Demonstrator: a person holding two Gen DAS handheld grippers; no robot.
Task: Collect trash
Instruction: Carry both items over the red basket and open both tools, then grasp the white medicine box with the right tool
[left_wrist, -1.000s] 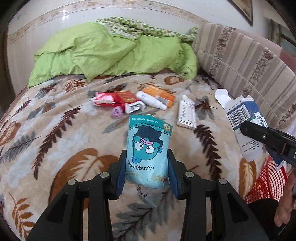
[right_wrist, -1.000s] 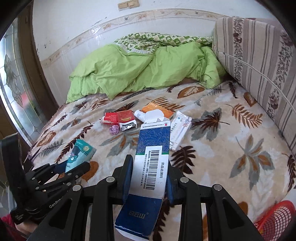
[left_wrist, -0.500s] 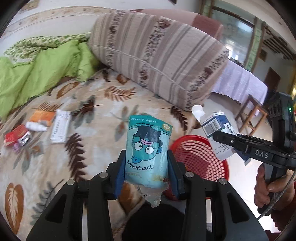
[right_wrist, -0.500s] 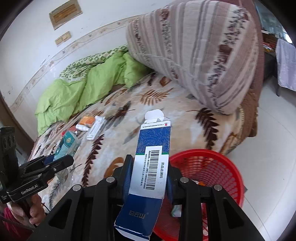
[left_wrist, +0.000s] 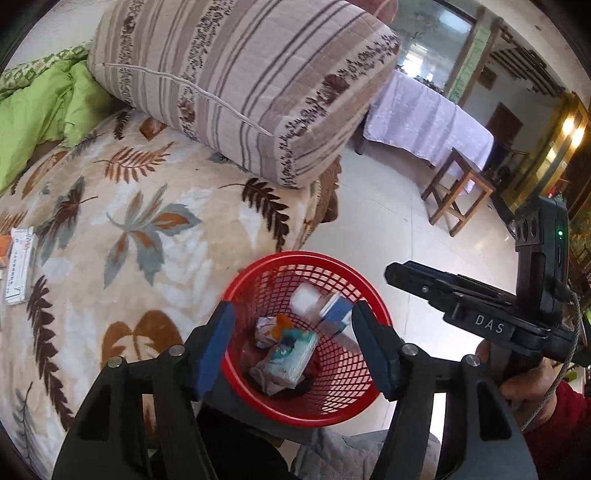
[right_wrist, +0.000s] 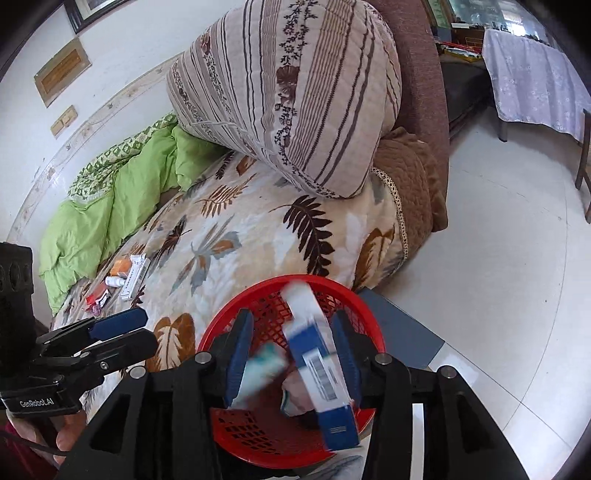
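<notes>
Both your tongs hang over the red basket (left_wrist: 240, 373) at the bed's edge, and their jaws have just been opening. The left tongs (left_wrist: 291, 349) stand wide with nothing between them; the teal snack pouch (left_wrist: 290, 356) lies in the basket among crumpled wrappers. The right tongs (right_wrist: 291, 363) are parted too, and the blue medicine box (right_wrist: 319, 363) shows blurred between the pads, loose and tipping toward the basket; I cannot tell whether a pad is touching it.

The risk is that box: it is long and slanted, so it may catch the rim and tumble onto the white floor (right_wrist: 498, 258), or snag on a pad if you pull away too soon. The basket looks light and sits close to the bed's edge; a knock from either tongs could tip it.

More trash waits on the leaf-patterned blanket (right_wrist: 258, 236): a white carton (right_wrist: 135, 275), an orange box (right_wrist: 121, 266), a small white bottle (right_wrist: 114, 282). The striped cushion (left_wrist: 240, 85) is well apart from them.
</notes>
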